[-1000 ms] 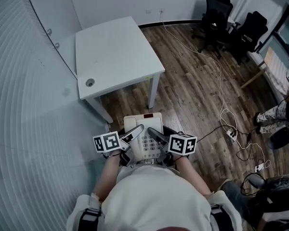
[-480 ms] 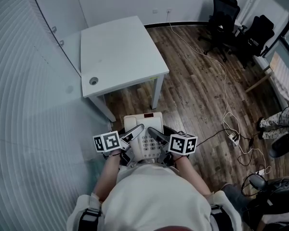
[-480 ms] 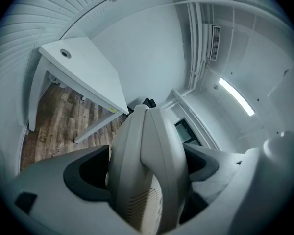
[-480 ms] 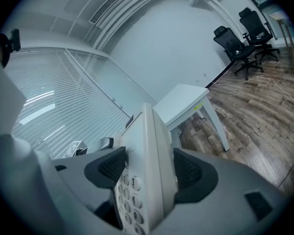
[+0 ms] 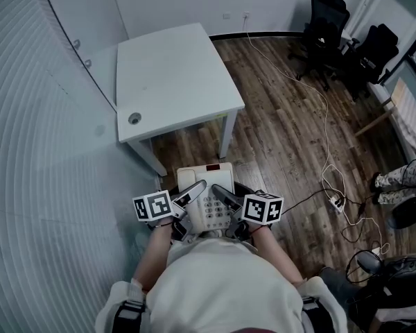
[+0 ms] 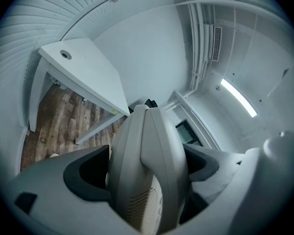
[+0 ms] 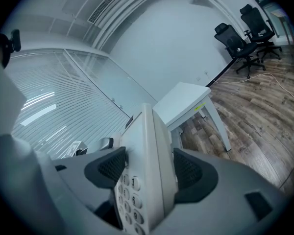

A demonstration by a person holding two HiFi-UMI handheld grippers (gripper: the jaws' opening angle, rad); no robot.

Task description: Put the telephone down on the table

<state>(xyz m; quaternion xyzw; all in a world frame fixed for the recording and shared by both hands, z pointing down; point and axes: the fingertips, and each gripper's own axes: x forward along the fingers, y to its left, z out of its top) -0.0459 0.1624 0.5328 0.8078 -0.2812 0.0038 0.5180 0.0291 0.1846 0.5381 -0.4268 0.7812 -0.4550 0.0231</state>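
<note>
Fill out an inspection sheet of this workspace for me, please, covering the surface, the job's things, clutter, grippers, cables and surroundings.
Surface: white table ahead on the wood floor, bare except for a round hole near one corner.
Job's things: telephone held in the air close to the person, short of the table, keypad up.
Clutter: nothing seen.
Grippers: left gripper has its jaws closed on the handset side; right gripper has its jaws closed on the keypad side.
Cables: white cable trails over the floor to a power strip; more loose cable beyond it.
Surroundings: black office chairs by the wall, glass wall with blinds at the left, another person's legs at the right edge.
</note>
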